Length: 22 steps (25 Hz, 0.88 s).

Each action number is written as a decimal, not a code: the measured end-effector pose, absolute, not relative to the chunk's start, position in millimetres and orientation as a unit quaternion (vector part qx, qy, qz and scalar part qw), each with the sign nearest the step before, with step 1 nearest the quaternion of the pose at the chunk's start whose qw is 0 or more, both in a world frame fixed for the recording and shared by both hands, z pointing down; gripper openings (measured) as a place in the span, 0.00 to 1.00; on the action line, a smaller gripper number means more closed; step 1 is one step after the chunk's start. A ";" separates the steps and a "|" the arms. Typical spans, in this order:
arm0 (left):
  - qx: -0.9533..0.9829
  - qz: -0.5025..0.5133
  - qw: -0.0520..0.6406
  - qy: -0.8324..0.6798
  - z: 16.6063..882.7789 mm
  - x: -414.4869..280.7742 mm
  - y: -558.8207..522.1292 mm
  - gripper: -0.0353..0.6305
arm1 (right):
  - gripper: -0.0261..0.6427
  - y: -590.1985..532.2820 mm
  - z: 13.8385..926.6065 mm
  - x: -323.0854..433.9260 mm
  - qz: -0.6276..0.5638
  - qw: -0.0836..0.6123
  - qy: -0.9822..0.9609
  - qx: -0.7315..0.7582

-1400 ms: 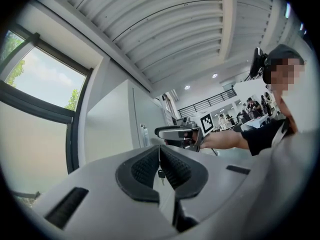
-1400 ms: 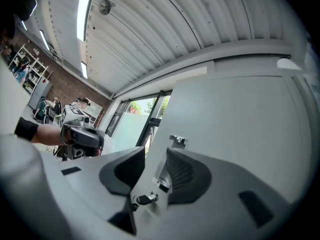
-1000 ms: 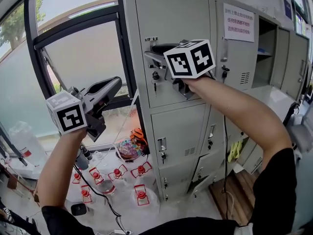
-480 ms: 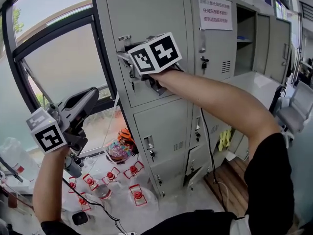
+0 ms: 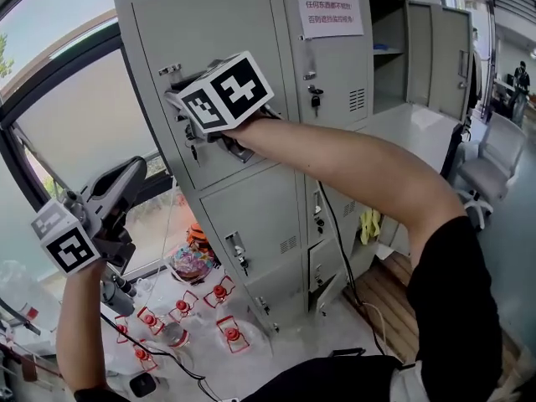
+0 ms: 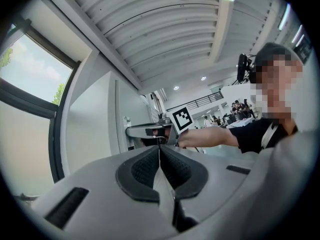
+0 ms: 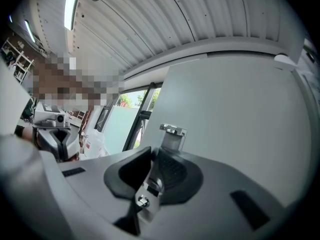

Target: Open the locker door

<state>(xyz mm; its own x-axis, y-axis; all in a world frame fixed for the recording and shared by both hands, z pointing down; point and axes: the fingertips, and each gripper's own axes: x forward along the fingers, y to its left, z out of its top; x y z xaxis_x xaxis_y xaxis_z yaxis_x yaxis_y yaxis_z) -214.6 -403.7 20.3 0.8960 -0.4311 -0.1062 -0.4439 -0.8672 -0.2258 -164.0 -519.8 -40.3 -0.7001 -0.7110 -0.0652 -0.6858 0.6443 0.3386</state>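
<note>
Person in a black short-sleeved top (image 5: pixel 456 308). Two hand-held grippers w/ grey plastic bodies: L gripper (image 5: pixel 134 167) at 8 o'clock in head view, R gripper (image 5: pixel 180 100) at 11. Each has a white cube (image 5: pixel 224 90) w/ black square markers at the rear and black ribbed pads (image 6: pixel 145 166) inside the jaws. R jaws closing round a metal latch (image 7: pixel 172 134).

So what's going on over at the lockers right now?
The person's right gripper is up at the top locker door, and its jaws are closing on the door's metal handle, which sits between them. The door does not look pulled open yet. The left gripper hangs low by the window, jaws together with nothing in them.
</note>
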 end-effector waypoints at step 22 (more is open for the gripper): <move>-0.971 0.039 0.129 0.197 9.0 -152.8 -399.1 0.08 | 0.12 -412.7 -40.7 -103.9 -0.187 0.002 -0.956 0.225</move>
